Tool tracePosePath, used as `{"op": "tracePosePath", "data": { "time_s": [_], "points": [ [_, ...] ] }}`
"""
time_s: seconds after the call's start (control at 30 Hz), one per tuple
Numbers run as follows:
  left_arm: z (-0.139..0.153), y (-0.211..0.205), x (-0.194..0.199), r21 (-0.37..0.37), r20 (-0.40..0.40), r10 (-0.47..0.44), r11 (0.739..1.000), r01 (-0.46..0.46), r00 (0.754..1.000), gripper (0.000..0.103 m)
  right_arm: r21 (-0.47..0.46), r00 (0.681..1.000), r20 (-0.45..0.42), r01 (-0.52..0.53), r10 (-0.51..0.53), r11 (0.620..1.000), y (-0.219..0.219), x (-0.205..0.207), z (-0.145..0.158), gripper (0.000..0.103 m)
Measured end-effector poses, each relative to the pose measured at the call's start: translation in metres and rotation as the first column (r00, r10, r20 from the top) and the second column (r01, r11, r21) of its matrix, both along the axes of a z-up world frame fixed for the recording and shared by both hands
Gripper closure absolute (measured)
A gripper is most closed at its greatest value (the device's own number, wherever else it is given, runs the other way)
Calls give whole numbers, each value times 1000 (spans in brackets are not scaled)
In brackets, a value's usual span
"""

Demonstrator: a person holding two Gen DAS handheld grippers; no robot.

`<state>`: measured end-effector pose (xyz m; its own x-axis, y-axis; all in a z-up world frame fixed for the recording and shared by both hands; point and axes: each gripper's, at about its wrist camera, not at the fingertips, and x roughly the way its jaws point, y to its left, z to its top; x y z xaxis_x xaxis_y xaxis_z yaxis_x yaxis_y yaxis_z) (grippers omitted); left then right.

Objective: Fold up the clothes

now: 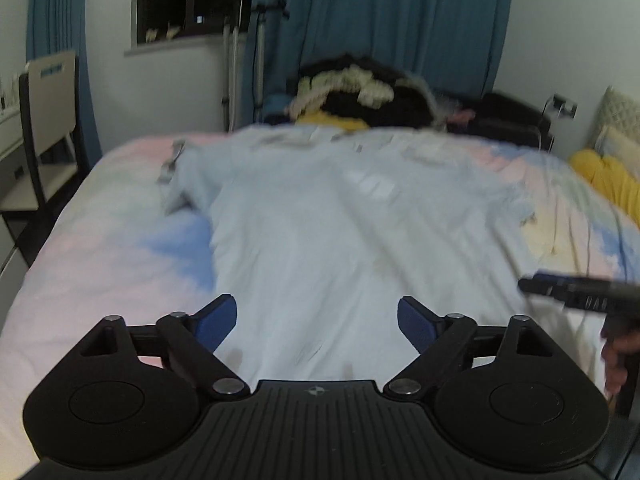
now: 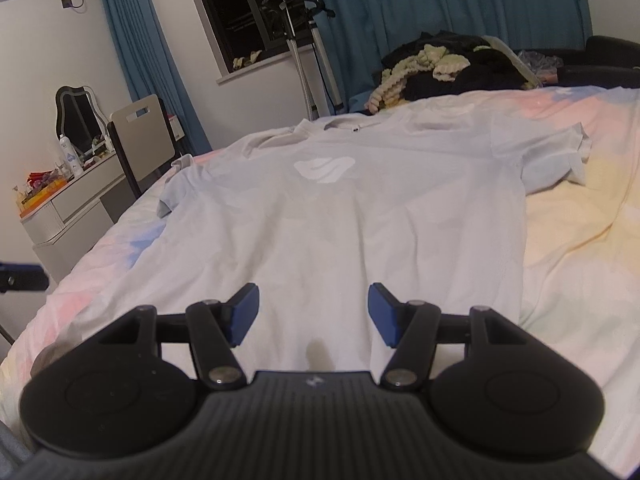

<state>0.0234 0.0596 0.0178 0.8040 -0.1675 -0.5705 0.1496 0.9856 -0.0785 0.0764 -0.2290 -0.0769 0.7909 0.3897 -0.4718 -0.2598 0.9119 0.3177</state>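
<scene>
I am holding my left gripper (image 1: 317, 322) and right gripper (image 2: 313, 315) wide open and empty over the soft, floppy, light T-shirt (image 2: 340, 216) lying flat on the bed (image 2: 580, 240). I think pinching its near bottom edge is best.

walls white | curtains (image 2: 420, 12) teal | window (image 2: 248, 8) dark | dresser (image 2: 76, 204) with mirror (image 2: 78, 118)

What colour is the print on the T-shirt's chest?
White, on the pale grey-blue T-shirt; the print shows best in the right wrist view.
</scene>
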Motion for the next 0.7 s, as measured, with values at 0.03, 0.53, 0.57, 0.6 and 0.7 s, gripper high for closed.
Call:
{"op": "tracePosePath", "data": {
  "time_s": [0.03, 0.53, 0.57, 0.6, 0.7],
  "points": [
    [0, -8, 4, -16, 14, -3, 1000, 4, 1000, 13, 3, 1000, 8, 2, -3, 1000, 0, 0, 1, 41],
    [-34, -35, -1, -83, 95, 86, 993, -78, 992, 6, 7, 988, 128, 83, -84, 996, -2, -6, 16, 40],
    [-34, -33, -1, -91, 100, 93, 992, -84, 991, 6, 6, 988, 131, 85, -85, 996, -2, -6, 16, 39],
    [-35, -31, 0, -99, 100, 102, 991, -92, 990, 6, 3, 987, 132, 87, -86, 996, -1, -5, 15, 39],
    [-36, -21, 3, -136, 87, 136, 983, -124, 987, 6, -6, 986, 135, 94, -92, 996, 2, -2, 12, 39]
  ]
}}
